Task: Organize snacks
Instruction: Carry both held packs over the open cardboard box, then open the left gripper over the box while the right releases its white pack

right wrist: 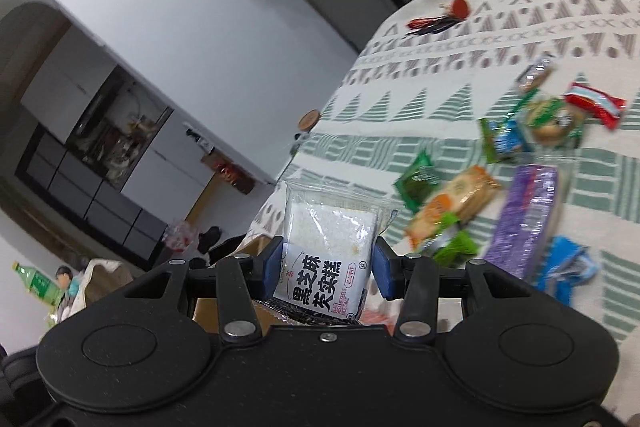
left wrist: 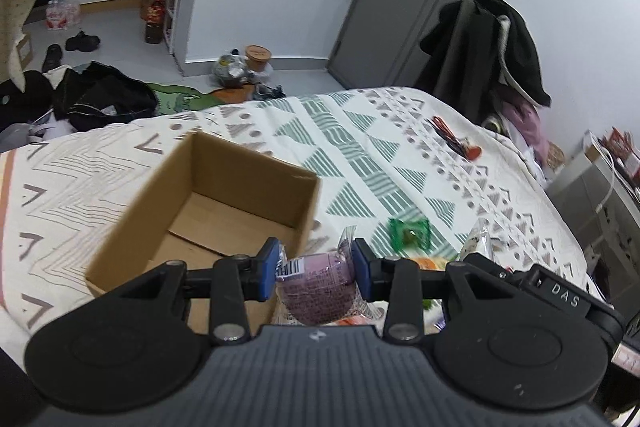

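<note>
Now left claw (left wrist: pixel 316 269) tight on purple snack (left wrist: pixel 316 287), right claw (right wrist: pixel 326 267) on rice-cake packet (right wrist: pixel 328 251).

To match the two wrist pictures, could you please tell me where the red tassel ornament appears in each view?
Left wrist view: the red tassel ornament lies right of centre in the upper half, on the far part of the patterned bedspread.
Right wrist view: it lies right of centre near the top, on the bedspread's far edge.
Shared landmark: the small green snack packet, nearer the camera than the tassel in both.

Purple snack pack (left wrist: pixel 316 281) gripped; sesame cake packet (right wrist: pixel 326 259) gripped, upright.
</note>
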`<state>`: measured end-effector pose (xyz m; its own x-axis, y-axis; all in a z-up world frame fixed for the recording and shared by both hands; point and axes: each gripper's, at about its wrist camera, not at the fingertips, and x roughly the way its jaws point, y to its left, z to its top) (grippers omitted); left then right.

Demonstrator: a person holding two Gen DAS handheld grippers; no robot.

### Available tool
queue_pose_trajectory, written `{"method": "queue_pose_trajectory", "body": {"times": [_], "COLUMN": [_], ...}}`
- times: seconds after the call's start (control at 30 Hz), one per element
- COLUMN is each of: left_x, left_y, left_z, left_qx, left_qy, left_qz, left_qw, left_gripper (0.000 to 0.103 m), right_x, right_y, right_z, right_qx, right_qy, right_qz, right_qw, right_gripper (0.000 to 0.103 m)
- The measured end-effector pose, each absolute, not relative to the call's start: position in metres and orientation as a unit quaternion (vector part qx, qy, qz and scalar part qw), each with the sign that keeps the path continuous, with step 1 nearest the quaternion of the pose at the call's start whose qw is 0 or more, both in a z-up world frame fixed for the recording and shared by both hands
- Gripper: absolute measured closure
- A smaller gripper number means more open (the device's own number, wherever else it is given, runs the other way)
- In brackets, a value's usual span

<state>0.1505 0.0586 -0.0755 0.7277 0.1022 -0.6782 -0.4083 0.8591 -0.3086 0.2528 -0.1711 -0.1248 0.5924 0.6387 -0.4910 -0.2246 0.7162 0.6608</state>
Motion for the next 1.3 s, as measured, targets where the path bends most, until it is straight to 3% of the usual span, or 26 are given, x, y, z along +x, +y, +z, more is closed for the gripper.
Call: {"method": "queue_pose_trajectory", "body": {"times": [1.03, 1.1, 1.2, 1.23, 1.3], "left_x": [0.185, 0.188, 0.191, 0.191, 0.19], "left_y": [0.151, 0.154, 0.157, 0.158, 0.159], "left_z": [-0.094, -0.094, -0.095, -0.096, -0.098], "left_qx": [-0.261, -0.261, -0.266, -0.267, -0.271], "left_qy": [0.331, 0.33, 0.339, 0.343, 0.348], "left_qz": [0.177, 0.176, 0.178, 0.183, 0.189], "left_qw": [0.889, 0.89, 0.885, 0.882, 0.877], "left_gripper": [0.064, 0.061, 0.052, 0.045, 0.036], "right_x": [0.28, 0.28, 0.282, 0.281, 0.28], "right_y": [-0.049, -0.045, -0.04, -0.04, -0.044], "right_z": [-0.128, -0.129, -0.131, -0.131, -0.13], "right_qx": [0.241, 0.242, 0.245, 0.241, 0.233], "right_qy": [0.387, 0.388, 0.392, 0.392, 0.39], "right_qz": [0.352, 0.359, 0.364, 0.363, 0.356], "right_qw": [0.818, 0.814, 0.809, 0.81, 0.817], "right_gripper": [0.058, 0.057, 0.047, 0.041, 0.039]}}
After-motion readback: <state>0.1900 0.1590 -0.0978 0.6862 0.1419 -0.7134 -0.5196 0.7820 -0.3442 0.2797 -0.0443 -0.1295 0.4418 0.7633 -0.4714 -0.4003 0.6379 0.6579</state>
